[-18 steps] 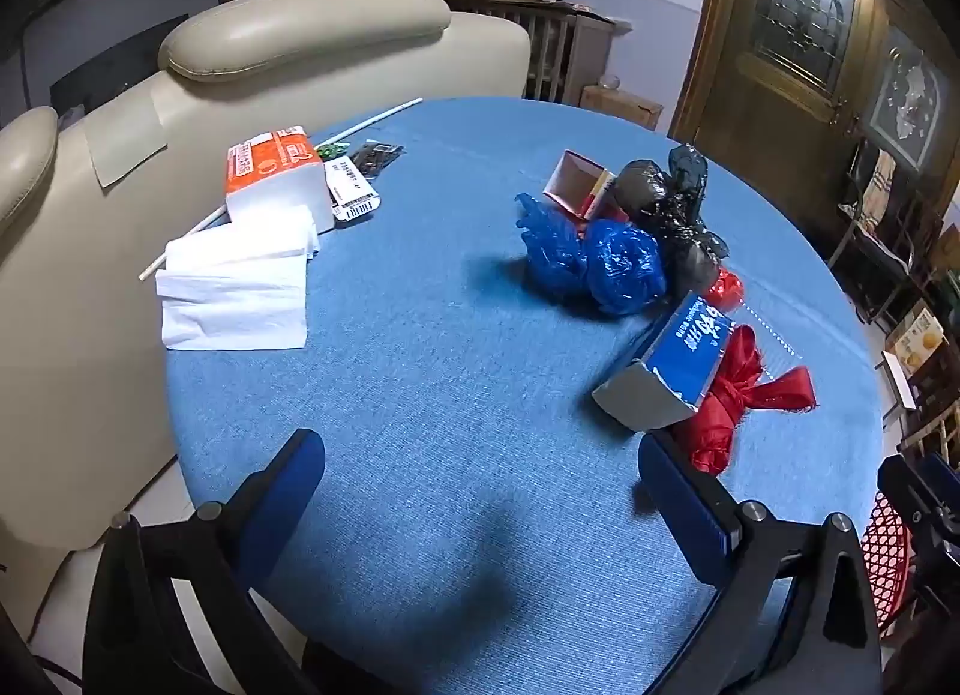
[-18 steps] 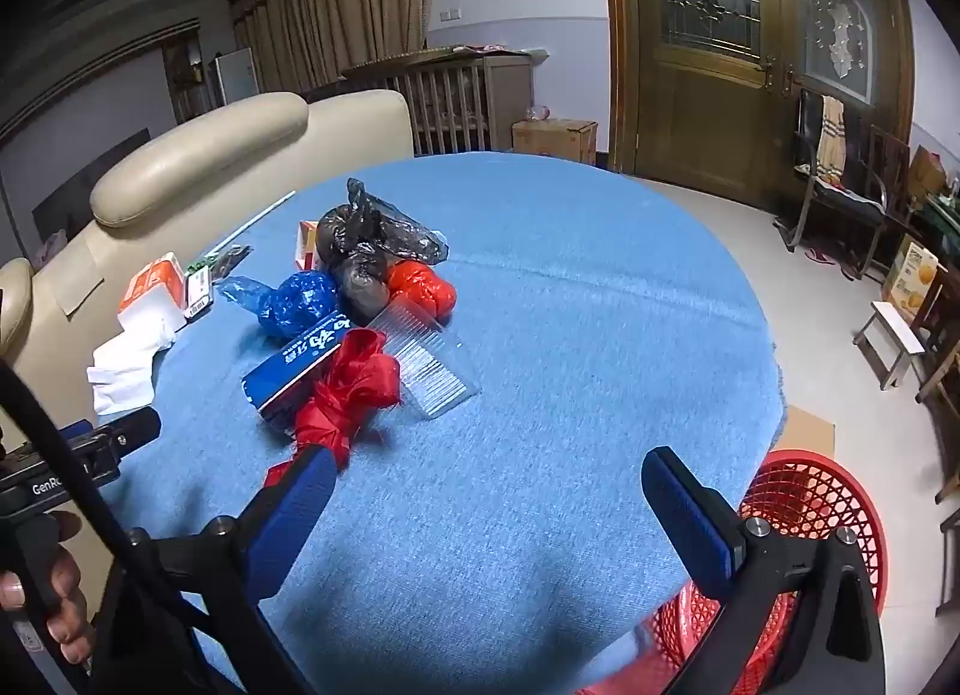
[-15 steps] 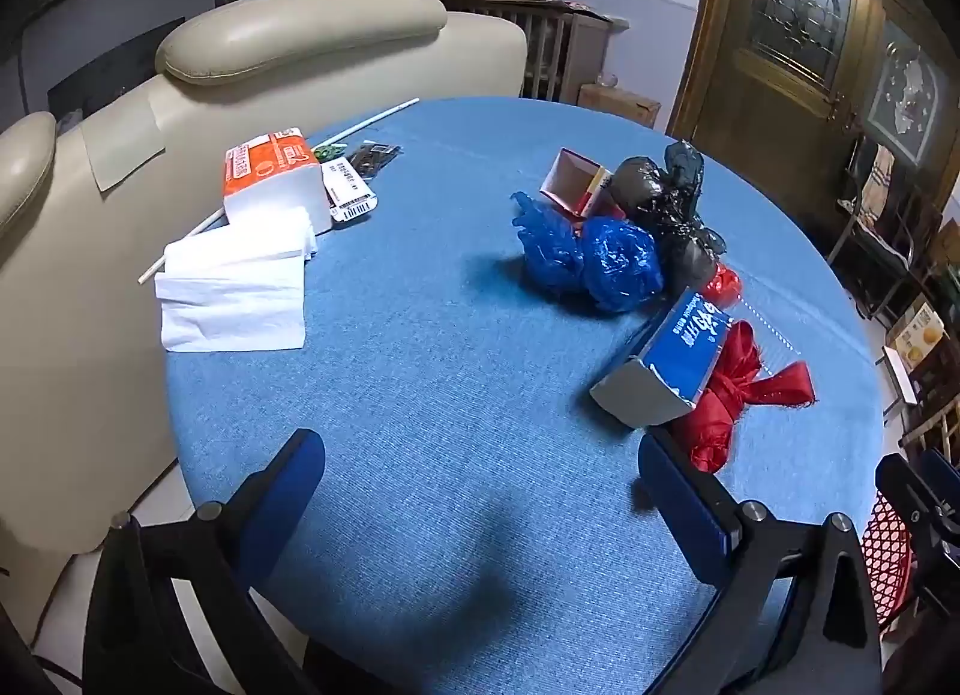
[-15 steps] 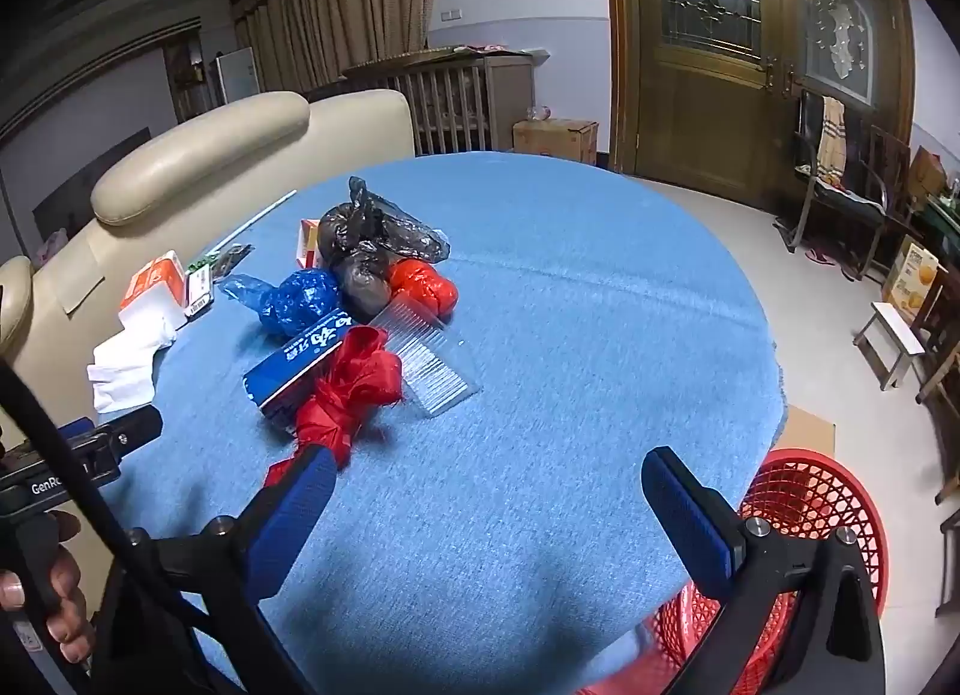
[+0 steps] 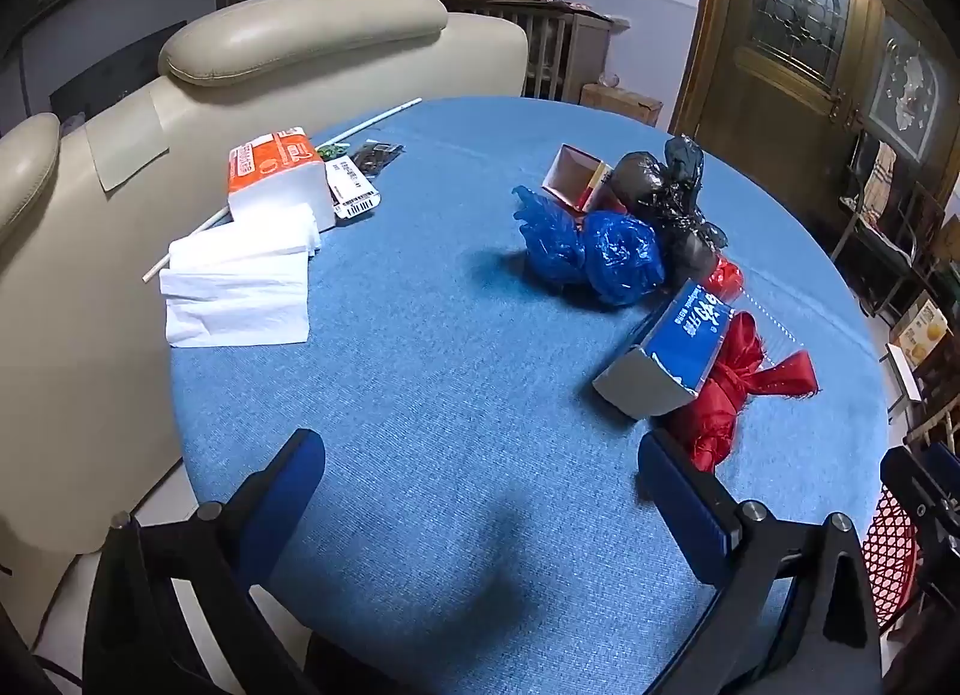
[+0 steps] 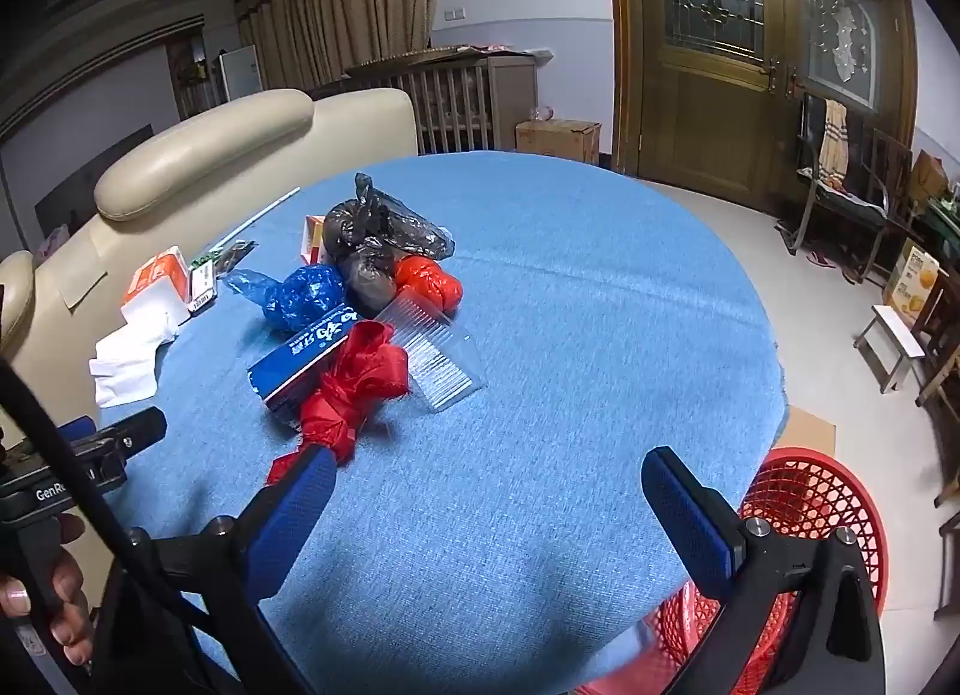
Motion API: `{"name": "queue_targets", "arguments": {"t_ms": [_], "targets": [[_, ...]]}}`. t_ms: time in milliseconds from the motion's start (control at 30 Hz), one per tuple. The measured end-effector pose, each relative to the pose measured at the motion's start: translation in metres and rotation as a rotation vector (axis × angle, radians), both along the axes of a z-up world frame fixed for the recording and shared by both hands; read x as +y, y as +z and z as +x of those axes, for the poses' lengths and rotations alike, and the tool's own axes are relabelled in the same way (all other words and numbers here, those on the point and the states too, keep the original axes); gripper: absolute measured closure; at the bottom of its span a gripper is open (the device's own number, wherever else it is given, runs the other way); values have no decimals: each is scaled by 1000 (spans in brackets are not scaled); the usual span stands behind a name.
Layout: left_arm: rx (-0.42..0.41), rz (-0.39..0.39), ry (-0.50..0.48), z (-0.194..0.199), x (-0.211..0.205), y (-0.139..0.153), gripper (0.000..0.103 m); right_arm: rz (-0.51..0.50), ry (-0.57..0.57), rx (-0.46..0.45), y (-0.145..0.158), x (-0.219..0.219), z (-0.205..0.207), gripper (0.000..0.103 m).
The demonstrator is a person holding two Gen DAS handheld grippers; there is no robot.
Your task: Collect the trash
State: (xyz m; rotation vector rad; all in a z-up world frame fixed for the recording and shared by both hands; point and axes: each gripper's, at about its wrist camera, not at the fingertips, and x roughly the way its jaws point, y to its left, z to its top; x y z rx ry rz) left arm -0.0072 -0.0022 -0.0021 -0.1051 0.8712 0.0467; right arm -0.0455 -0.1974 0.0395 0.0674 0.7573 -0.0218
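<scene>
Almost nothing has changed over the last half second: my view from each wrist has crept only slightly toward the pile, and no piece of trash has shifted. I read that as the approach just beginning, with nothing collected yet.

My left gripper hangs over the near edge of the round table with its jaws spread wide and nothing between them. My right gripper is equally wide and empty, its left pad just short of the red cloth bundle.

The trash sits clustered at mid-table, toward the right in the left wrist view: a crinkly blue plastic bag knotted into lumps, glossy black plastic bags tied off behind it, a small red plastic bag, and an open red-and-white carton. A long blue cardboard box lies touching the bundle, which is a soft woven fabric with frayed ends. Beside it rests a ribbed clear plastic lid, thin and likely slippery.

Far left lie a tissue pack and loose white tissues. The red mesh basket stands on the floor beyond the table's near right edge, my likely drop point.
</scene>
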Motion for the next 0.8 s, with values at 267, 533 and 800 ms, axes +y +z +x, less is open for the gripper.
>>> {"name": "queue_targets", "arguments": {"t_ms": [267,533,800], "targets": [[-14,13,-20,-4,-6,3,0,-1,-6,-9,2,-2,-2,0],[-16,9,-27,-6,-8,3,0,-6,-6,-8,2,-1,-3,0],[-19,7,-38,-9,-11,2,0,-8,-6,-6,2,0,-4,0]]}}
